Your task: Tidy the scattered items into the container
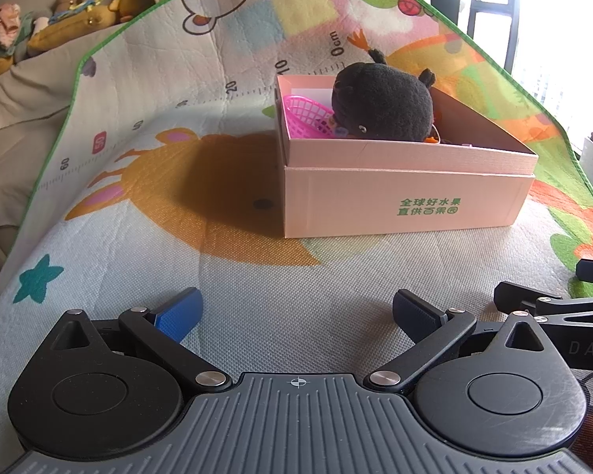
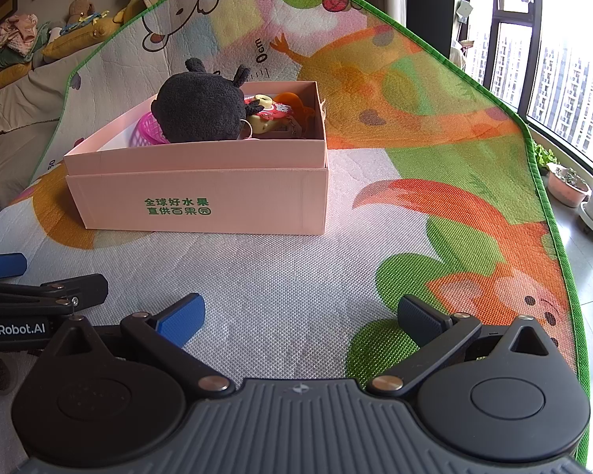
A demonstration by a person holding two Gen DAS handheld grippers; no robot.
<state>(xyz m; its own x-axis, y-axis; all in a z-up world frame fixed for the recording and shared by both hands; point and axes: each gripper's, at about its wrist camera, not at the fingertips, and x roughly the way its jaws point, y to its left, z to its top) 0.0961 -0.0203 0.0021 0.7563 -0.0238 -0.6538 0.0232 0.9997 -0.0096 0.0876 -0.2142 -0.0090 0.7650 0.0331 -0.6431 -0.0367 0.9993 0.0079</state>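
Currently, the left gripper is held low over the play mat, its fingers spread wide with nothing between them. The right gripper takes the same pose just beside it, likewise spread and empty; part of each tool shows at the edge of the other's view. Both point toward the pink cardboard box, which rests on the mat ahead of them, apart from both tools.

Box contents: a black plush toy fills the middle and rises above the rim. A pink mesh basket lies against it at one end. Small yellow and orange toys lie at the other end.

The mat between the grippers and the box is bare. Stuffed animals sit on a sofa behind the mat. Potted plants stand by the window.
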